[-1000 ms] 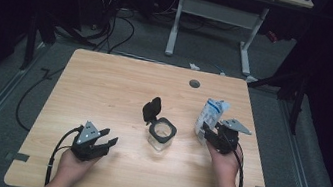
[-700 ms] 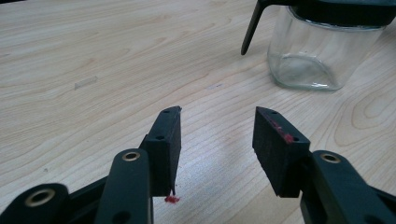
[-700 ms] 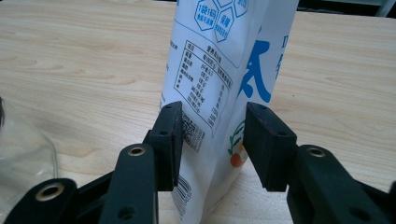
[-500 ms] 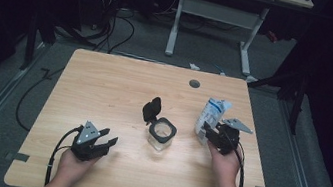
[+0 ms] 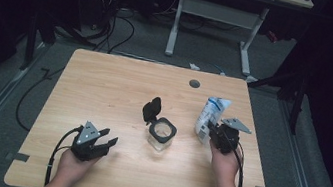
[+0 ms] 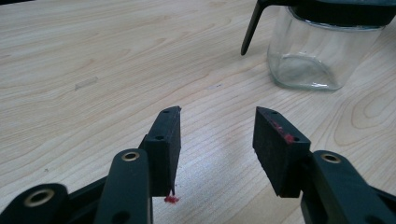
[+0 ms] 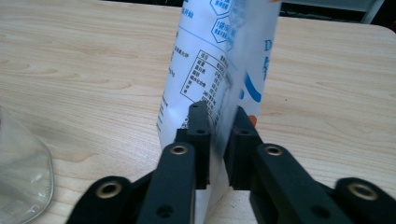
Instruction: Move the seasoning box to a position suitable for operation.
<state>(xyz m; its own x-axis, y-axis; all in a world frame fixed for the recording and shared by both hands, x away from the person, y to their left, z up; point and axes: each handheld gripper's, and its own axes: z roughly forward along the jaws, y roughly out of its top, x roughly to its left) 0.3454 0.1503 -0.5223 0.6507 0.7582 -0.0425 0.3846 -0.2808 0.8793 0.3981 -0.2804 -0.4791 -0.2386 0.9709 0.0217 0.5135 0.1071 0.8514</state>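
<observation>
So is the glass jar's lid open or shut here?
Open. The glass jar stands upright with its black hinged lid flipped back and standing up beside the mouth, leaving the opening uncovered.

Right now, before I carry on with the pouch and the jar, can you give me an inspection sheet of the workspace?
Surface: light wooden table, a round grommet hole near the far edge.
Job's things: white printed plastic pouch standing upright; clear glass jar with its black hinged lid flipped open.
Clutter: nothing seen.
Grippers: right gripper has just been closing, its pads now pinch the pouch's lower part; left gripper open, nothing between the jaws, low over the table, apart from the jar.
Cables: a black cable trails from the left gripper, another from the right.
Surroundings: dark floor with loose cables, white desk frame behind.
</observation>
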